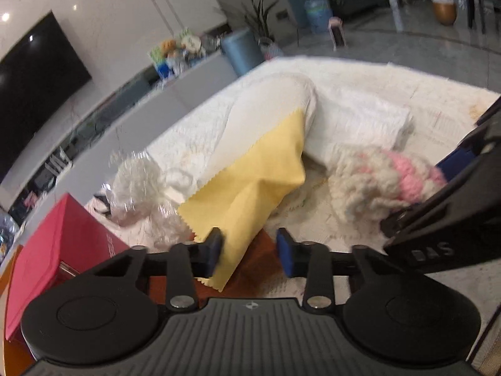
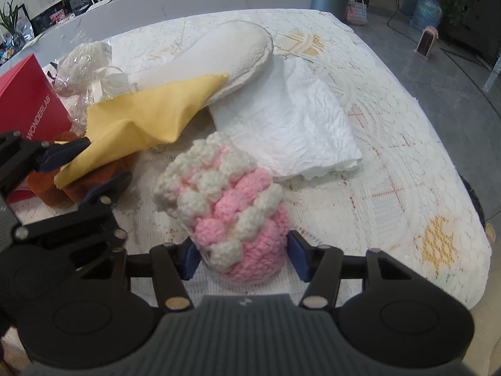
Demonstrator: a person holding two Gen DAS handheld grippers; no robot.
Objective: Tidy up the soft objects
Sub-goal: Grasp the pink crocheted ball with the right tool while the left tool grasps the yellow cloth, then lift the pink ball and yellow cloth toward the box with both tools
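A: Two grippers work at the near edge of a table [image 2: 407,163] covered in lace cloth. Where is the open room?

B: To the right. From the white towel [image 2: 291,125] out to the right edge and the near right corner the cloth lies bare. The left side is crowded: a red box [image 2: 28,109] at the left edge, a cellophane-wrapped bundle [image 2: 84,62] beyond it, a brown cloth [image 2: 94,175] near the box.

A: And the middle?

B: A white slipper [image 2: 231,56] lies across the far middle, its near end under a yellow cloth [image 2: 147,116]. The towel sits just right of the slipper, touching it.

A: The left gripper [image 1: 249,252]?

B: Its jaws stand partly open, narrower than the right pair. The near corner of the yellow cloth hangs between them and lies against the left pad [image 1: 214,250]; the right pad stands clear of it. No grip is made. The brown cloth lies beneath.

A: The right gripper [image 2: 242,258]?

B: Its jaws are about half open around the near end of a pink-and-white knit [image 2: 225,200]. The pads sit at its two sides; whether they press it cannot be told.
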